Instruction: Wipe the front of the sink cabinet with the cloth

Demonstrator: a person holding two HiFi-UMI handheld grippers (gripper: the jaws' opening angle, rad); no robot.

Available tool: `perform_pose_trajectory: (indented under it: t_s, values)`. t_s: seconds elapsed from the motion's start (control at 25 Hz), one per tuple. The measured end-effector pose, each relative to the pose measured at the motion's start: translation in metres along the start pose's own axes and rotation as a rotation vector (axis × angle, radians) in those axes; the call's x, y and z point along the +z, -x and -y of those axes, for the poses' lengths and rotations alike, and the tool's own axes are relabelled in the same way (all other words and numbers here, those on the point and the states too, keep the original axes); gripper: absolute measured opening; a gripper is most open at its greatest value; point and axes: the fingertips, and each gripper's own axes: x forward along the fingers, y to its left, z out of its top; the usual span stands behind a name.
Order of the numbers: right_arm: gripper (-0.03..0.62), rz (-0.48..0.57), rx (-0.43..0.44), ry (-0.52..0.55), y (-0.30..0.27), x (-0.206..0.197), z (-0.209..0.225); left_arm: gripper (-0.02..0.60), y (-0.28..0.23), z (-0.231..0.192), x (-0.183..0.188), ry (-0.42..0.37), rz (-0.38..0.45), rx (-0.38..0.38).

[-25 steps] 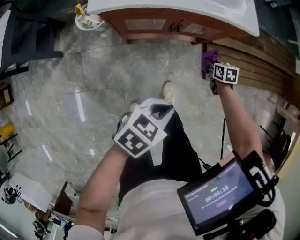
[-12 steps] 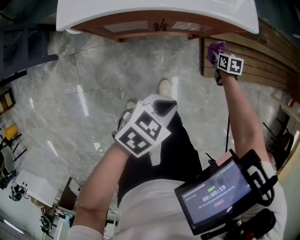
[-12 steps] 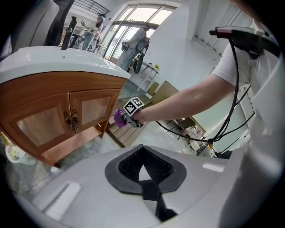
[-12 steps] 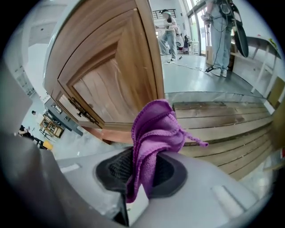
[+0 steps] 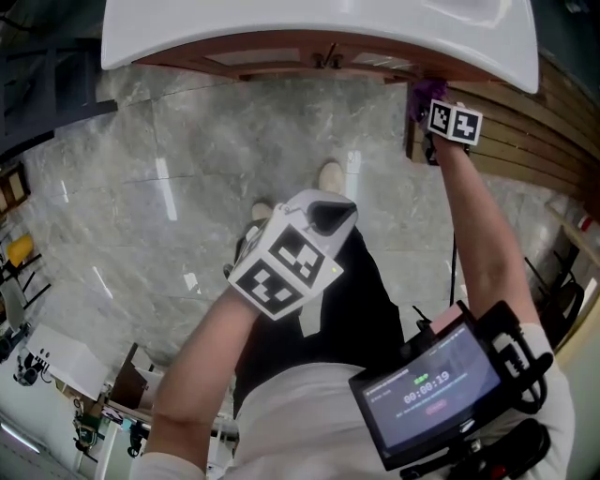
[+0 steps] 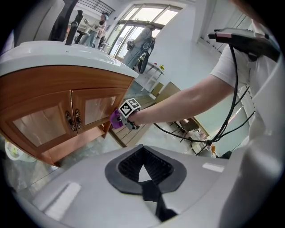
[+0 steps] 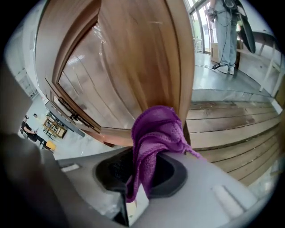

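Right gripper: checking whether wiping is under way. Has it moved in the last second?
Yes. In the head view the right gripper, shut on the purple cloth, has risen closer to the white sink rim at the right corner of the cabinet.

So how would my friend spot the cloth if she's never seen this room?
Find the white sink top with the brown wooden cabinet under it. At the cabinet's right corner, the right hand-held gripper holds a purple knitted cloth; it's the only purple thing there.
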Motion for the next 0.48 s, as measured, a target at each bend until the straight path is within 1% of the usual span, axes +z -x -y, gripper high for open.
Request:
perform_pose_trajectory:
  t_s: [0.28,0.48]
  values:
    - [0.081,-0.008,0.032,0.032,-0.018,0.008,-0.025,0.008,0.002,-0.006,0.0,0.014,0.009,0.0]
    - [0.081,-0.011,0.06,0.05,-0.027,0.009,-0.053,0.006,0.011,-0.01,-0.007,0.027,0.01,0.011]
